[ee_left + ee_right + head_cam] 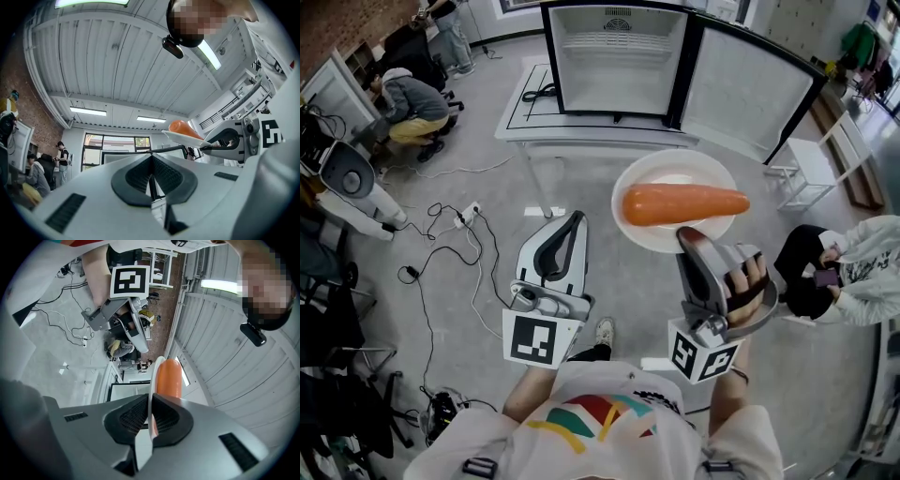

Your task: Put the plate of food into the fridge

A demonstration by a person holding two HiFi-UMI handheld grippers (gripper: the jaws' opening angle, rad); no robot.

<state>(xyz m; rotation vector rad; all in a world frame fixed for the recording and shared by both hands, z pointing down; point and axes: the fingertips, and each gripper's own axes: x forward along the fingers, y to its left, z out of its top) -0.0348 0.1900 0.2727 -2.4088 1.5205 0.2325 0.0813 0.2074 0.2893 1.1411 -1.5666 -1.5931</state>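
A white plate [649, 178] carrying an orange carrot [684, 204] hangs over the floor in front of the open fridge [614, 61]. My right gripper [687, 236] is shut on the plate's near rim. In the right gripper view the plate's edge [151, 380] runs between the pads, with the carrot [168, 376] beyond. My left gripper [576, 217] stands shut and empty to the left of the plate, apart from it. From the left gripper [151, 157] view, the plate [185, 137] and carrot [183, 127] show at the right.
The fridge stands on a white table [525, 127], its door [750, 89] swung wide to the right. Cables [459, 244] trail over the floor at left. A person crouches at far left [412, 103], another sits at right [853, 267]. A white stool [811, 169] is beside the door.
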